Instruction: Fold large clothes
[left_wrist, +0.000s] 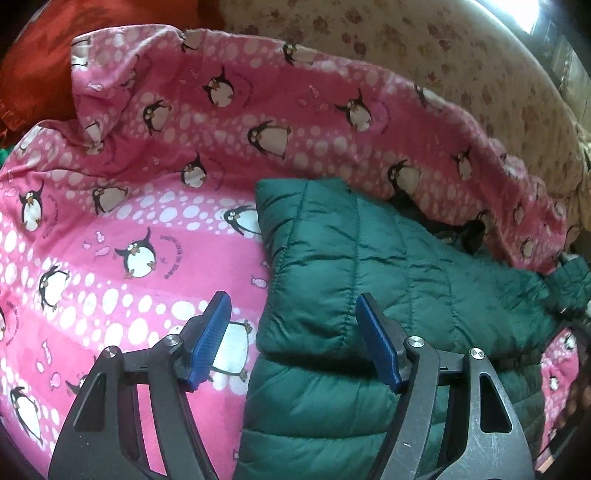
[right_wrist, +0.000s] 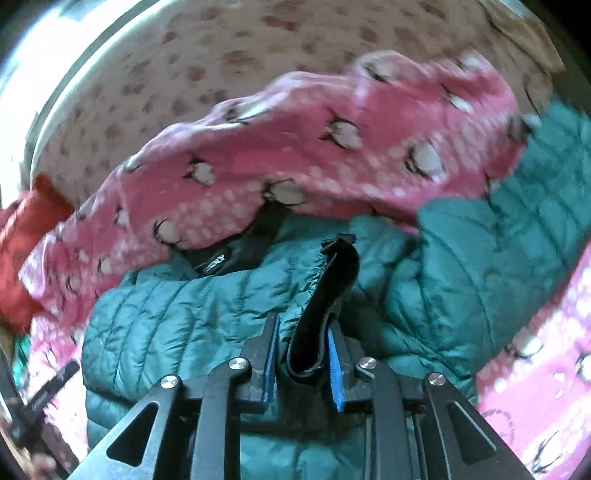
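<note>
Jacket: green quilted puffer jacket (left_wrist: 369, 266), lying partly folded on the pink penguin blanket (left_wrist: 122, 229); one quilted panel doubled over the lower body, directly ahead of and under the left tongs' right finger.
Black trim: a dark strip (right_wrist: 328, 295), likely a zipper placket or collar edge, rising from between the right tongs' pads; jacket bulk ahead and to both sides.
Step in hand (judged): carrying an edge of the jacket across to make the next fold.
Doing it well: keep the pinch on the trim firm and pull low and flat so the slick padded shell doesn't balloon or slide; use the free tongs to pin the folded panel at the crease; line the edge up with the side already laid.
Right tongs (right_wrist: 302, 363): closed on the black strip, pointing forward and down into the jacket; view blurred, so in motion.
Left tongs (left_wrist: 293, 343): fingers wide apart, holding nothing, hovering over the jacket's left edge, left finger above the blanket.
Beyond: blanket bunched in a ridge on the far side; floral bed sheet (left_wrist: 461, 59) past it; orange-red cloth (left_wrist: 37, 62) far left.
</note>
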